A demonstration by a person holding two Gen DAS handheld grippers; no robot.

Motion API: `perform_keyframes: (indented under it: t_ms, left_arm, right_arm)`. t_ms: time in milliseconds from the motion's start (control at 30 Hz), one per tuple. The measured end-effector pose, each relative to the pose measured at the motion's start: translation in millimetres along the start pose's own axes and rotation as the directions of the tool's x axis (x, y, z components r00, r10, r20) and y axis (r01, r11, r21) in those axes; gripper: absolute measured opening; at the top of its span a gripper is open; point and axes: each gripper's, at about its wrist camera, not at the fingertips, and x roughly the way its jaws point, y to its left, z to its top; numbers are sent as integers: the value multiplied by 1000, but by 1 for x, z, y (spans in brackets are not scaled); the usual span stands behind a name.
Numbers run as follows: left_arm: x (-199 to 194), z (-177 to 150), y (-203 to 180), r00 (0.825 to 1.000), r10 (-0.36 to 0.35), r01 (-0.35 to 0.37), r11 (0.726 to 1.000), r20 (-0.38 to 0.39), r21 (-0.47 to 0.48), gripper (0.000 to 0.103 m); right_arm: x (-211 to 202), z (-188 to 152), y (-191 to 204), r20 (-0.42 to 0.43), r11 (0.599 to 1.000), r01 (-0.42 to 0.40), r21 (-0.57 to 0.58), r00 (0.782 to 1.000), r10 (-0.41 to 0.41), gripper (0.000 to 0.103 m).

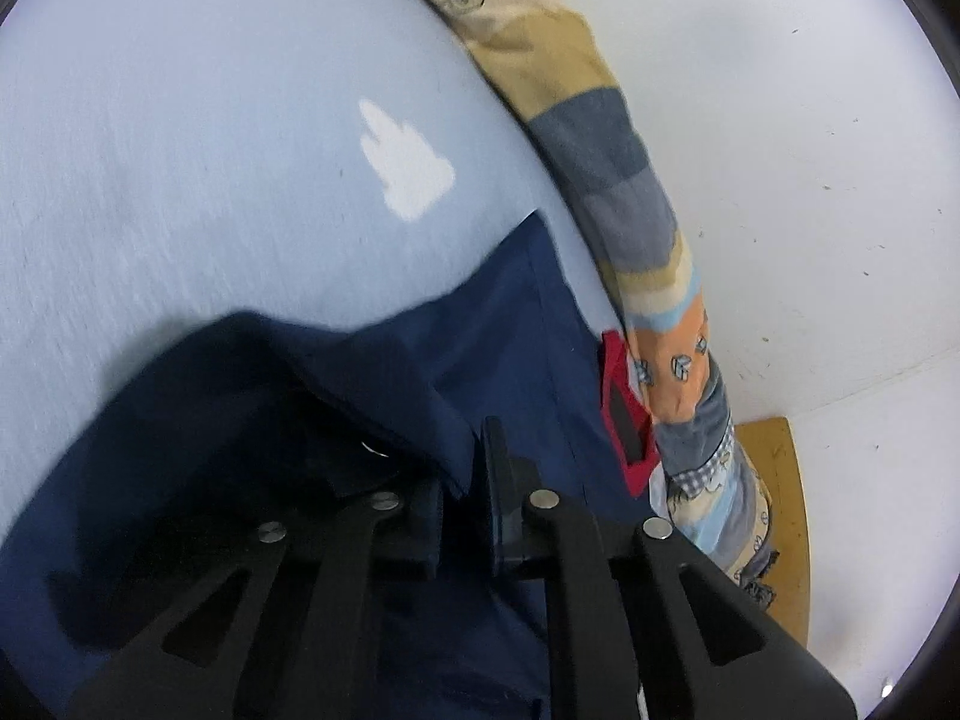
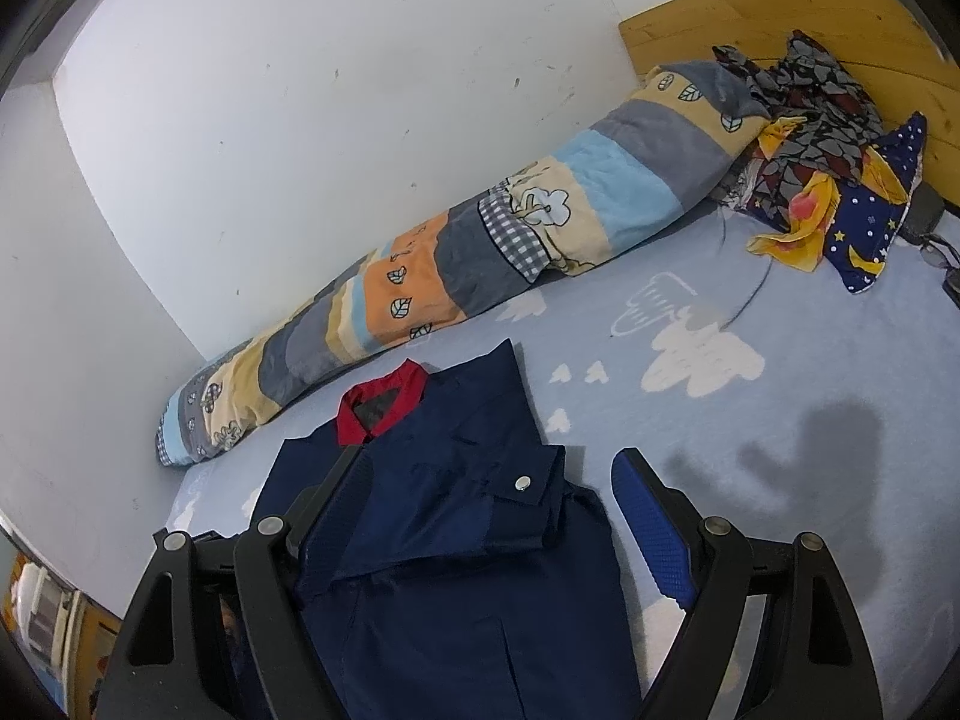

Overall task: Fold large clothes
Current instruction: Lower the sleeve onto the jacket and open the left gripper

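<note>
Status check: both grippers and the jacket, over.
Left gripper shut on navy jacket fabric. Right gripper open, hovering over jacket. Rolled quilt lies just beyond the collar.

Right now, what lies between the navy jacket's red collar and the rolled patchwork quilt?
Only a narrow strip of the light blue bedsheet; the right wrist view shows the red collar apart from the quilt, with nothing else between them.

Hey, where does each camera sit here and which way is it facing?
Left wrist: on the left tool, angled down, closed on a fold of the navy jacket; patchwork quilt roll beyond.
Right wrist: on the right tool, open over the jacket, facing the wooden headboard.
Shared: jacket, quilt, blue bedsheet.
</note>
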Motion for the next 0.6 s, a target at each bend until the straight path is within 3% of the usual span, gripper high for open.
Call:
perform_keyframes:
  t_ms: [100,267,400,600]
  left_arm:
    - [-12,-4,13,996,-77,80,995,53,-55,8]
    - [-14,-6,49,980,-197,200,960,36,-197,8]
    - [-11,-3,51,984,-175,178,969,29,-173,7]
    - [-29,-17,23,999,-53,52,994,-9,-92,7]
  right_arm:
    - [0,0,-3,3,1000,1,9,1000,-1,85]
    - [2,1,-4,-11,1000,-7,16,1000,8,85]
    - [2,0,-3,-13,1000,-3,5,1000,3,85]
    - [16,-1,-10,-66,999,34,25,997,-32,85]
